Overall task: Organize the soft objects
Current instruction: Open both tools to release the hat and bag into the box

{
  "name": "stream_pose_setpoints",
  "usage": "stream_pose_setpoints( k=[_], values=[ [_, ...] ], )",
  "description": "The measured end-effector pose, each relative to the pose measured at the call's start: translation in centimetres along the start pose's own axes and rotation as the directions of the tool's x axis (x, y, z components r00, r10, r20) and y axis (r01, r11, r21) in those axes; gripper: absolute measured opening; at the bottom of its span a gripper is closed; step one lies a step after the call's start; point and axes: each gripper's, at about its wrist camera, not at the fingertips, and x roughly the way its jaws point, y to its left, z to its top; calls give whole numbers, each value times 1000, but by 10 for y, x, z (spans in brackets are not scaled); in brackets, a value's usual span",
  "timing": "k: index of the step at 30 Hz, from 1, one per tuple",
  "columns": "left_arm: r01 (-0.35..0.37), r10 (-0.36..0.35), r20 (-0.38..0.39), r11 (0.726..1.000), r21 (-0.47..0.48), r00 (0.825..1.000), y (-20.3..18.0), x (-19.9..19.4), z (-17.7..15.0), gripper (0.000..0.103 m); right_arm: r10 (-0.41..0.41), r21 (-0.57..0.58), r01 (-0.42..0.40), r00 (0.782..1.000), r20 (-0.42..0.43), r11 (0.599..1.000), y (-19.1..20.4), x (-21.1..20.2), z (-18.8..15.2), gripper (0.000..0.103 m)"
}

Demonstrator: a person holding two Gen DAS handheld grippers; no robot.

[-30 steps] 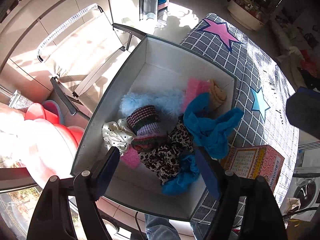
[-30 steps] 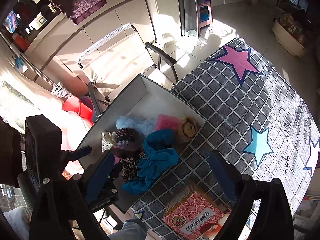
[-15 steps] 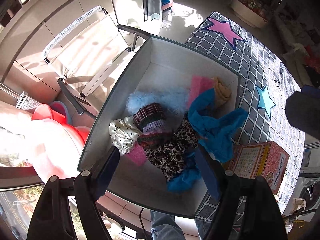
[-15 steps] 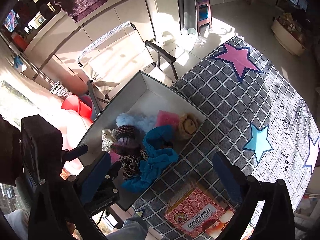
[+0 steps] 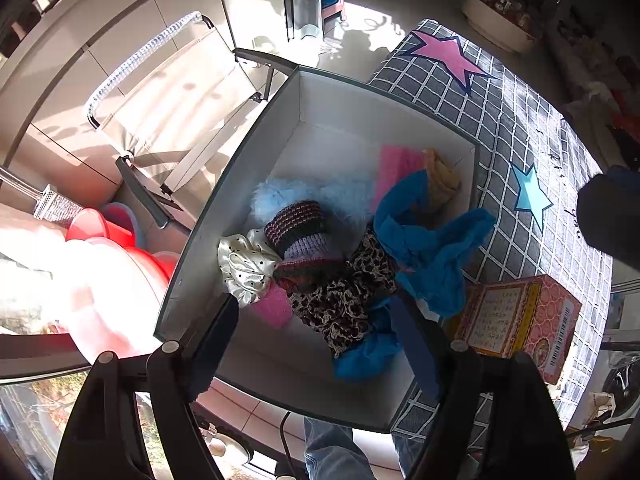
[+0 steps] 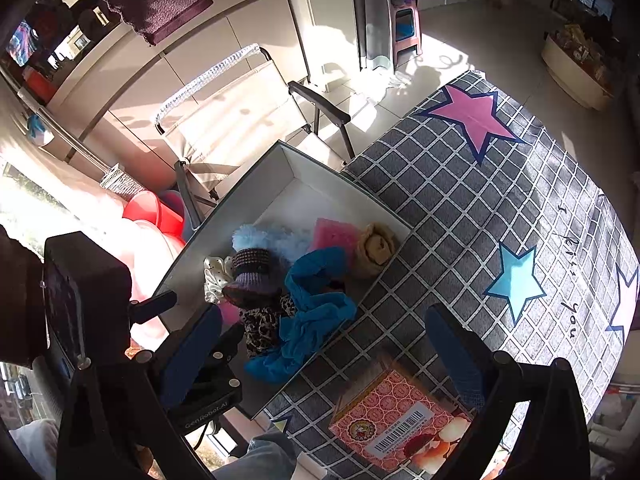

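Blue scarf (image 5: 424, 248) drapes over the right wall of the grey storage box (image 5: 224, 208) on the checked worktop (image 6: 460, 216), likely needing tucking in; both the left claw (image 5: 316, 344) and right claw (image 6: 320, 348) hover above, open, empty.

The left tool (image 5: 316, 320) hangs open and empty above a box (image 5: 360, 104) of piled soft things, blue cloth (image 5: 432, 248) draping over its rim.
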Motion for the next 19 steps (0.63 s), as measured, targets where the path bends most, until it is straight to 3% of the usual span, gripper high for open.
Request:
stream_pose_setpoints(
  k=[14,19],
  values=[
    [-22,22,3,1000,8,1000,0,0,-3,84,-1,1,1,1000,-2,1000,1,-2,-3,102],
    [33,-32,52,999,-3,998,3,-10,-5,84,-1,2,1,1000,-4,1000,1,-3,-6,102]
  ],
)
